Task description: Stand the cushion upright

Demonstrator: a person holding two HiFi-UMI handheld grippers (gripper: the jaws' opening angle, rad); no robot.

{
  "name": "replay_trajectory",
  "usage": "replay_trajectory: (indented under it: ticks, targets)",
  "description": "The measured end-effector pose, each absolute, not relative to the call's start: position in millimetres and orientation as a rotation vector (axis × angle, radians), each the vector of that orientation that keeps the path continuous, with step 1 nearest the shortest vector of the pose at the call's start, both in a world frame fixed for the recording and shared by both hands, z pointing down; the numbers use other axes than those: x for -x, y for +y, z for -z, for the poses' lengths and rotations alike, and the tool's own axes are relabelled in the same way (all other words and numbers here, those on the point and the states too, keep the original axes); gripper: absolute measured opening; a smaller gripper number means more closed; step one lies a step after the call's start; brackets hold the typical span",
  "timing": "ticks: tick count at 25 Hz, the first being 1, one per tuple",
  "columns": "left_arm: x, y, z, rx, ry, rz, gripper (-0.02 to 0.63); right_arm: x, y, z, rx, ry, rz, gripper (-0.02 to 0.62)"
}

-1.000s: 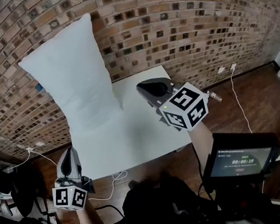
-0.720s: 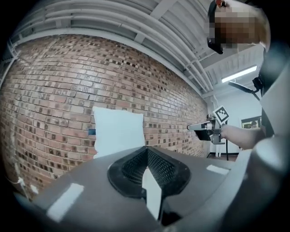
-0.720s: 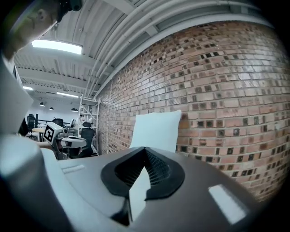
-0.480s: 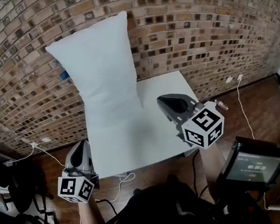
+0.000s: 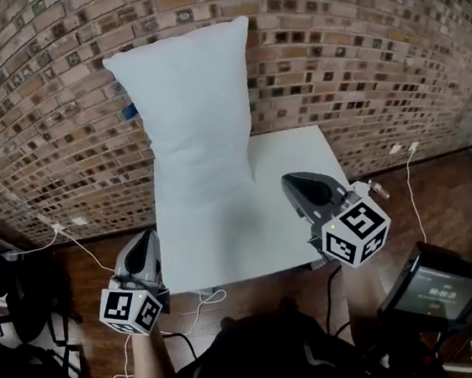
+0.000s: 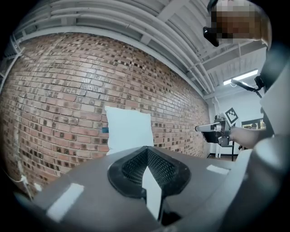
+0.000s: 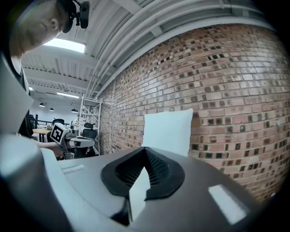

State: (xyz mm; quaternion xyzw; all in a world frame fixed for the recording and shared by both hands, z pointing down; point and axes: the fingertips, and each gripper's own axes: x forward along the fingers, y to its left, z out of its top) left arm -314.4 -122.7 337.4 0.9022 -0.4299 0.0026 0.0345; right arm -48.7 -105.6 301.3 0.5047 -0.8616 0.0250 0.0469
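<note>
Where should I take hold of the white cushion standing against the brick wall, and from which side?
Probably its two upper corners, coming from the table's open front. The cushion stands upright against the brick wall, so its back is blocked, and the corners taper thin.

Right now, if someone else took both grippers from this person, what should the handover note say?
Left gripper: shut, empty, off the near left corner of the table, apart from the cushion.
Right gripper: shut, empty, over the table's right side, also apart from the cushion.
Cushion: upright at the back of the white table, apparently leaning on the brick wall.
Done: the cushion stands with neither gripper holding it.
Left: nothing apparent; perhaps check that it does not tip.
</note>
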Motion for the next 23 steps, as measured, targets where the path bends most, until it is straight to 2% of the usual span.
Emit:
replay_trajectory:
  ticks: [23]
  targets:
    - [271.4, -112.5, -341.0, -2.693, -1.375, -0.019, 0.002, 0.4, -83.5, -314.8, -1.553, -2.652, -0.143, 0.006]
